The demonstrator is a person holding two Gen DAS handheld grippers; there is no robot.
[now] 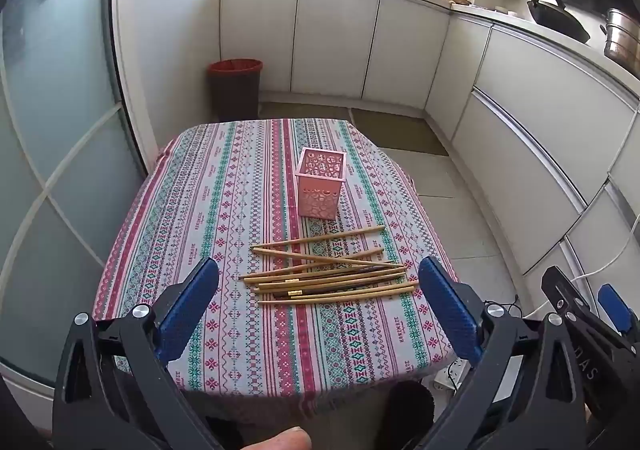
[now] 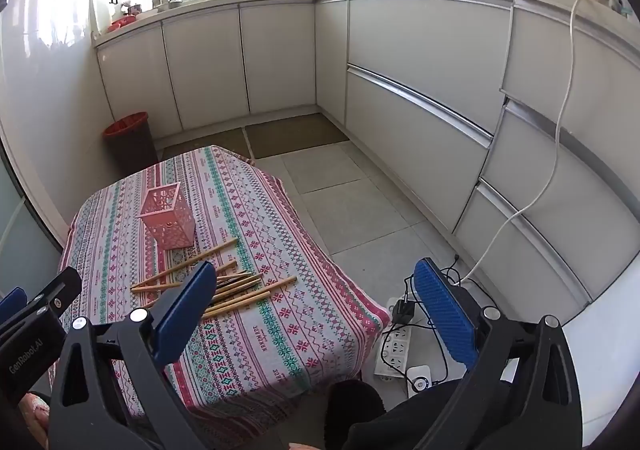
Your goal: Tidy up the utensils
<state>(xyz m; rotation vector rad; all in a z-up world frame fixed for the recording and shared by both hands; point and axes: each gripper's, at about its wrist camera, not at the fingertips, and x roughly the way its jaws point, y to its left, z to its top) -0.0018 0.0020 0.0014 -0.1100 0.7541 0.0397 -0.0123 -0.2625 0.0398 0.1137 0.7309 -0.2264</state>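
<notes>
Several wooden chopsticks (image 1: 328, 270) lie in a loose pile on the patterned tablecloth (image 1: 224, 218), near its front. A pink perforated square holder (image 1: 320, 182) stands upright and empty just behind them. My left gripper (image 1: 320, 290) is open and empty, held above the table's near edge in front of the pile. In the right wrist view the chopsticks (image 2: 224, 286) and the holder (image 2: 168, 216) are at the left. My right gripper (image 2: 316, 298) is open and empty, above the table's right front corner (image 2: 360, 314).
White kitchen cabinets (image 1: 400, 50) run along the back and right. A dark bin with a red liner (image 1: 234, 88) stands on the floor behind the table. A power strip with cables (image 2: 394, 346) lies on the floor to the table's right.
</notes>
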